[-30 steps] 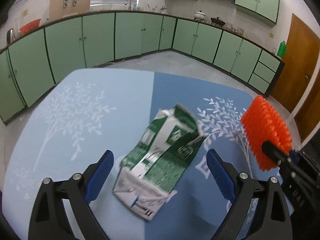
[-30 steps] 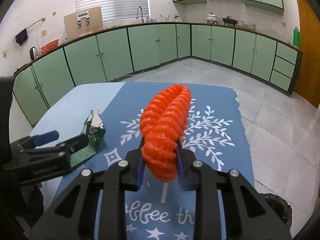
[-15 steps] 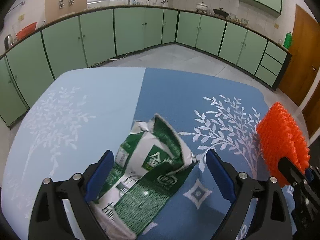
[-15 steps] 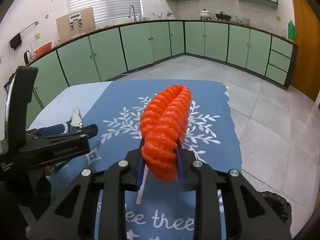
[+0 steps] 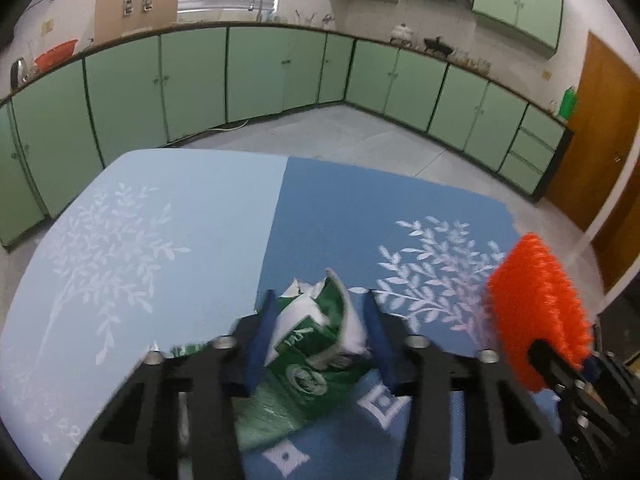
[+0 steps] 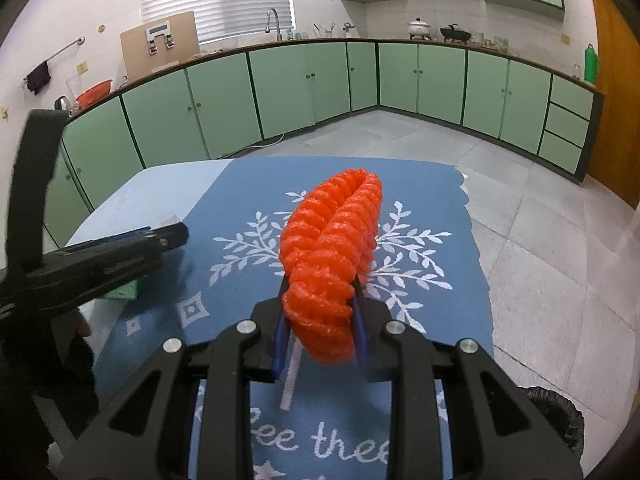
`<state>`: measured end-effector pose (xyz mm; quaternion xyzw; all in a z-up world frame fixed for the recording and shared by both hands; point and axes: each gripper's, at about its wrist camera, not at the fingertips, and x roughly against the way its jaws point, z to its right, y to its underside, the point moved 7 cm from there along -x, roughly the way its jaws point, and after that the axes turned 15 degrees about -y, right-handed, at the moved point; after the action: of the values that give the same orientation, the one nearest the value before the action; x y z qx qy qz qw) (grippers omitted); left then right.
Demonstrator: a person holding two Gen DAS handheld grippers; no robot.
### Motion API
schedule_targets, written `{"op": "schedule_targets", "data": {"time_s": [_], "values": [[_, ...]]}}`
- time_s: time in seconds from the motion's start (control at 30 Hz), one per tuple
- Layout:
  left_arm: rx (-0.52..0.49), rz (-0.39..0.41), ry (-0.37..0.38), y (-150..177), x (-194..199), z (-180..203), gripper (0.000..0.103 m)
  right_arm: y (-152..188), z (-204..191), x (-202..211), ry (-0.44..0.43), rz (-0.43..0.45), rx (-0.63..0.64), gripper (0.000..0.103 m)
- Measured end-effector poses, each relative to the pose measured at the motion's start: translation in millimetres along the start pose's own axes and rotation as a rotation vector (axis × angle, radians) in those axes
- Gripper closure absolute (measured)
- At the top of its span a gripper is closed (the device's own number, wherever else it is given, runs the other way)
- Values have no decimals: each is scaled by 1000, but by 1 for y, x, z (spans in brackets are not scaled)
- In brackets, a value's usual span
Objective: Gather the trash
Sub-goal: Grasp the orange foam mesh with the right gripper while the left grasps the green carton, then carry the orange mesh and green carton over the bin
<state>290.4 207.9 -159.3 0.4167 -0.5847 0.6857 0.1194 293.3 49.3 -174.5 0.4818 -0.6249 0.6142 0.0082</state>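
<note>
Blue-clothed surface (image 5: pixel 160 208): crushed carton (image 5: pixel 312 344) (light, crumply) just pinched mid-body by left gripper (image 5: pixel 320 336); right gripper (image 6: pixel 320 332) clamping springy orange foam net (image 6: pixel 332 248)

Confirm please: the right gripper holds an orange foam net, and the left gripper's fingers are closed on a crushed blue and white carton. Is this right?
One detail is wrong: the crushed carton is green and white, not blue; the left wrist view shows it between the left gripper fingers, which have just been closing on it. The right gripper does hold the orange foam net.
</note>
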Motion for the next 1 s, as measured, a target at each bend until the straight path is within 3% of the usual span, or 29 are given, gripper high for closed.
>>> {"op": "schedule_targets", "data": {"time_s": [0.4,0.8,1.0], "values": [[51,32,69,9,43,-29,76,-1,-17,22,-25,21,34,78],[43,75,136,16,89,-15,78,-3,-28,67,-39,67,46,78],[6,115,186,15,119,9,78,-2,-31,100,-32,104,55,78]]}}
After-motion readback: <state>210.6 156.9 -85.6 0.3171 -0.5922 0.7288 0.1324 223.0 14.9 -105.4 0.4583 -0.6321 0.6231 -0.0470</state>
